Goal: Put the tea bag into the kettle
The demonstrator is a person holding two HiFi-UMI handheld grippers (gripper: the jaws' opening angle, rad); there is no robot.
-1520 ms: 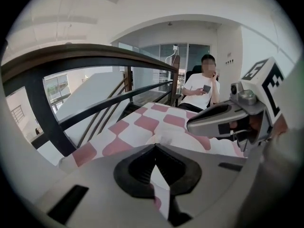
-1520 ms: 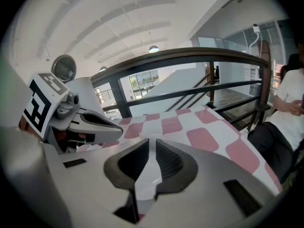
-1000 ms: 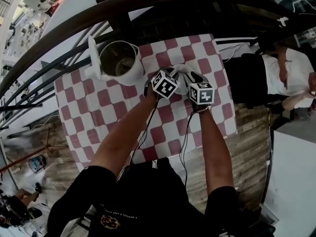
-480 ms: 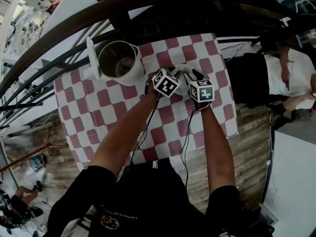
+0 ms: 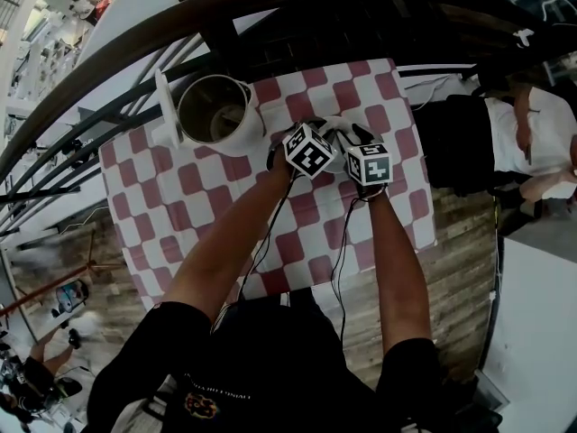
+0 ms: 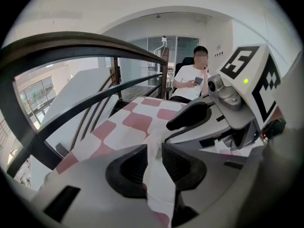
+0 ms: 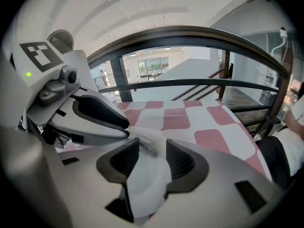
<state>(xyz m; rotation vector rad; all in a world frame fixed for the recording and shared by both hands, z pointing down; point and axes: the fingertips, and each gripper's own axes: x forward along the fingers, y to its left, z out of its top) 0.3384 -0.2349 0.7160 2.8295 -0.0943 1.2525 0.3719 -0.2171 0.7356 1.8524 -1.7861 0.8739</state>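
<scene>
A white kettle (image 5: 216, 111) stands open on the checked tablecloth (image 5: 189, 197) at the far left, its lid (image 5: 167, 106) tipped up. Right of it, both grippers meet over the table's far middle. My left gripper (image 6: 154, 160) is shut on the white tea bag packet (image 6: 159, 189), which hangs down between its pads. My right gripper (image 7: 152, 158) faces it closely; its jaws are opening, and the packet's other end (image 7: 147, 175) lies loosely between them. In the head view the cubes hide the packet; the left gripper (image 5: 317, 126) and the right gripper (image 5: 353, 133) nearly touch.
A dark curved railing (image 5: 270, 7) runs along the table's far side. A person in a white shirt (image 5: 523, 133) sits beyond the table's right edge. Wooden floor (image 5: 460, 242) lies to the right of the table.
The two hands have drifted slightly right and away over the table, the left cube most. The kettle stays put.
</scene>
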